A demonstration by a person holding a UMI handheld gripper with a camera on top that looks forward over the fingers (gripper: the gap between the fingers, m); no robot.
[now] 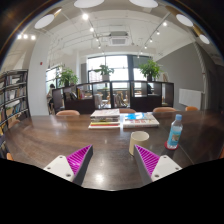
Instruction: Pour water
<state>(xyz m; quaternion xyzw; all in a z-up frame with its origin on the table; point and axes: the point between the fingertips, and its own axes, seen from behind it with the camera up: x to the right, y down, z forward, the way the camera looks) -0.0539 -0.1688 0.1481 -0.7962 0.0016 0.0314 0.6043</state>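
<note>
A clear plastic water bottle (176, 131) with a blue label and red cap stands on the brown wooden table (60, 135), ahead and to the right of my fingers. A pale cup (139, 141) stands left of the bottle, just beyond my right finger (150, 160). My gripper (113, 160) is open and empty, low over the table, with only bare tabletop between the magenta pads. The left finger (76, 160) is well apart from the cup.
Books and papers (123, 120) lie on the table farther back. Chairs (67, 113) stand along the table's far side. Shelves (12, 95) are at the left, potted plants (149, 70) and windows beyond.
</note>
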